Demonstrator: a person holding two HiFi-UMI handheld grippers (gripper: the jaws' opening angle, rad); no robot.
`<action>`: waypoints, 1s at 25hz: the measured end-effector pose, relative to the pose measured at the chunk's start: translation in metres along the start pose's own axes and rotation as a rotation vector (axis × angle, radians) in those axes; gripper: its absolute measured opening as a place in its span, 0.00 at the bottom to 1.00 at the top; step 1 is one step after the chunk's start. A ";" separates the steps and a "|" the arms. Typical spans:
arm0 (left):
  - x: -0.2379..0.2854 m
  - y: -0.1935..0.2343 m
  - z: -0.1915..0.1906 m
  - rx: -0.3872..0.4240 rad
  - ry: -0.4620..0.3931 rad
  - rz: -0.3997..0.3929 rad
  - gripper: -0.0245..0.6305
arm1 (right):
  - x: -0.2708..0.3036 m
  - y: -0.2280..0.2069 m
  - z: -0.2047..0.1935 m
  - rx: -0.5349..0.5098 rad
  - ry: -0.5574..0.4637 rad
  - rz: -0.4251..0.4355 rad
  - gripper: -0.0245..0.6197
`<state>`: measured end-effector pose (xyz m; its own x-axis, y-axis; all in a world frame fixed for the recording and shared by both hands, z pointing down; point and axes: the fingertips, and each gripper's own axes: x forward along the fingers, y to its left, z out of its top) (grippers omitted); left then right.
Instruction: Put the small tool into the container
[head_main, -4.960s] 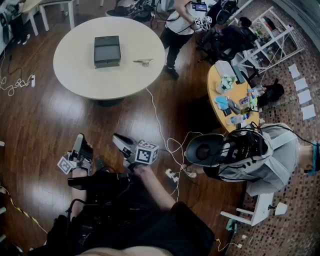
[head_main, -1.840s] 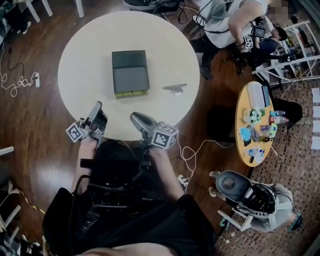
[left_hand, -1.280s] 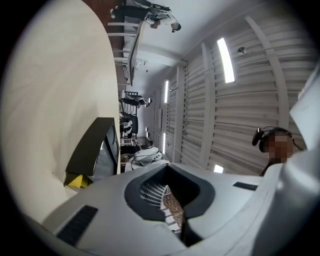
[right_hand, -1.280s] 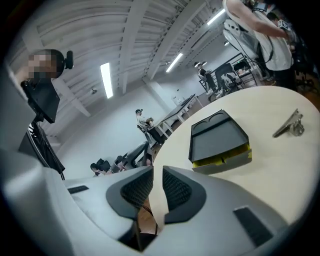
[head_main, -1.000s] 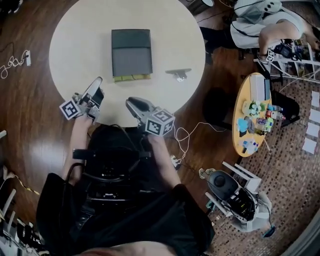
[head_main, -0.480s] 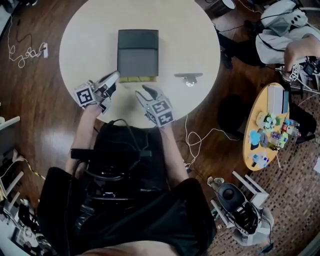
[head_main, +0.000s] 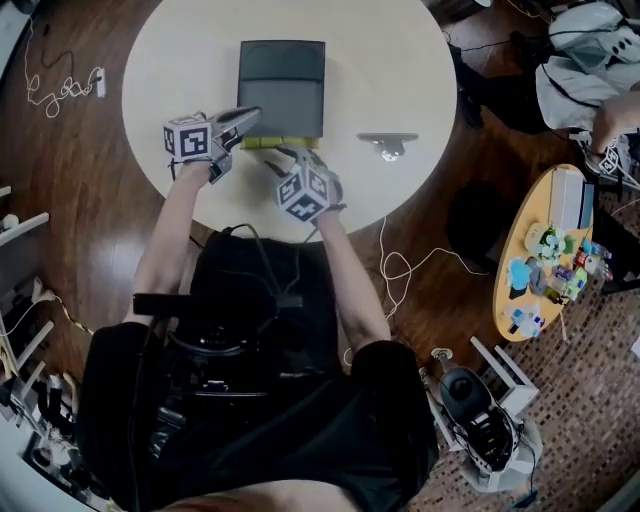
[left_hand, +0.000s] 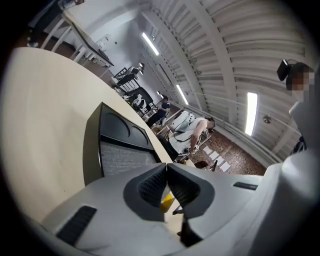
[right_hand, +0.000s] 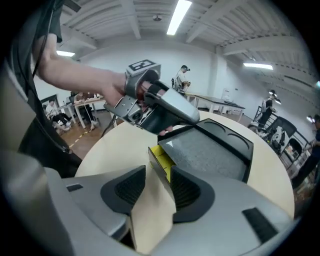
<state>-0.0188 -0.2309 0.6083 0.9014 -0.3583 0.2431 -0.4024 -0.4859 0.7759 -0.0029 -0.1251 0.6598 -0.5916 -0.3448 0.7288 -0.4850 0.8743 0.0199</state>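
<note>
container (head_main: 282, 85), the dark box on the round table (head_main: 400, 40), is now right at your grippers: within the last second you've brought both hands in from the table's near edge to the box's near side. that reads as you going for the box first, probably to open it, before you touch the tool. your left gripper (head_main: 250, 118) points almost level at the near left corner, its jaws closed together with nothing in them. your right gripper (head_main: 290, 158) tilts down at the front edge, and its jaws have just been opening wide. the yellow strip (head_main: 275, 142) along the container's front shows between them, but the pads aren't pressing on it. small tool (head_main: 388, 143) lies untouched on the table, to the right of the container and apart from it
</note>
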 end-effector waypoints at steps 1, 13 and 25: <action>0.004 0.001 0.002 0.009 0.012 0.009 0.02 | 0.007 0.001 -0.002 -0.036 0.021 0.004 0.29; 0.043 0.005 -0.004 -0.007 0.066 -0.052 0.02 | 0.055 0.006 -0.020 -0.282 0.209 0.051 0.27; 0.049 0.040 0.027 -0.328 -0.129 0.011 0.02 | 0.058 -0.001 -0.020 -0.332 0.259 0.073 0.08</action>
<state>0.0049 -0.2892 0.6355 0.8614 -0.4699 0.1931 -0.3201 -0.2068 0.9245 -0.0238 -0.1389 0.7157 -0.4151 -0.2180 0.8832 -0.1889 0.9704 0.1508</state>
